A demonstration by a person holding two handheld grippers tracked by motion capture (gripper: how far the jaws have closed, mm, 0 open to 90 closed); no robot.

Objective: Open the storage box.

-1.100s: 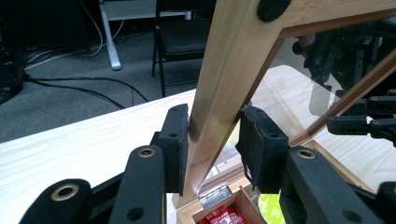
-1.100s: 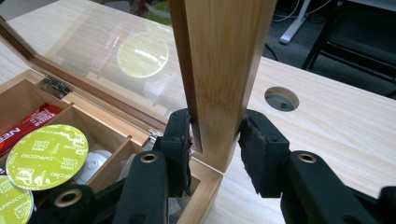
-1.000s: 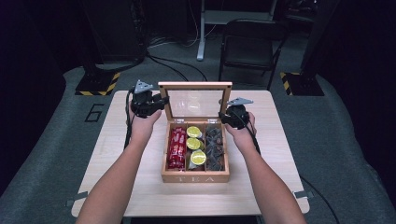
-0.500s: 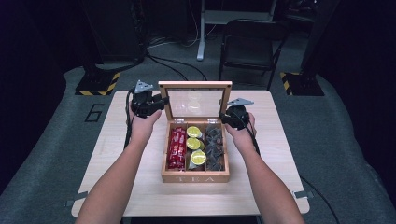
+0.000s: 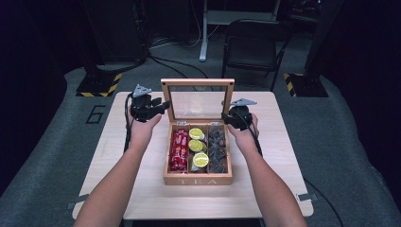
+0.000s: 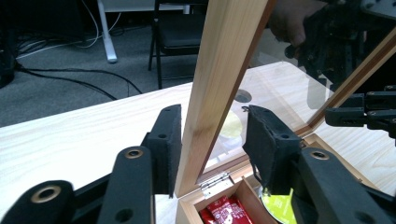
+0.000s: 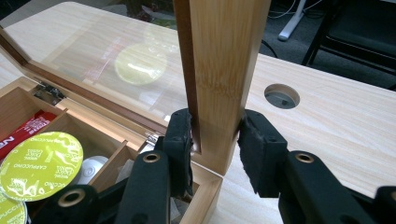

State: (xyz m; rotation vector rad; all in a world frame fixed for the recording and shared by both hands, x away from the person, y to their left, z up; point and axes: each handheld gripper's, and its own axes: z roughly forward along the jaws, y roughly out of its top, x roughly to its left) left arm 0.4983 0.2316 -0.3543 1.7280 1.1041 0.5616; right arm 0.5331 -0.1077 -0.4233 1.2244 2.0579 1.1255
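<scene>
A wooden tea box [image 5: 197, 179] sits mid-table, its glass lid [image 5: 197, 82] standing upright. Inside lie red packets [image 5: 178, 150], lime-topped capsules [image 5: 198, 146] and dark packets [image 5: 217, 149]. My left gripper [image 5: 163, 106] is at the lid's left edge. In the left gripper view it [image 6: 215, 114] is open: one jaw touches the wooden frame [image 6: 219, 70], the other stands clear of it. My right gripper [image 5: 231, 118] is at the lid's right edge. In the right gripper view it [image 7: 215, 119] is shut on the frame post [image 7: 219, 56], above a capsule [image 7: 42, 158].
The table [image 5: 283, 156] has bare wood on both sides of the box and a cable hole [image 7: 281, 95] beyond the lid. Behind the table stand a black chair [image 5: 255, 42], a desk leg [image 5: 204, 28] and a hazard-striped base [image 5: 97, 87].
</scene>
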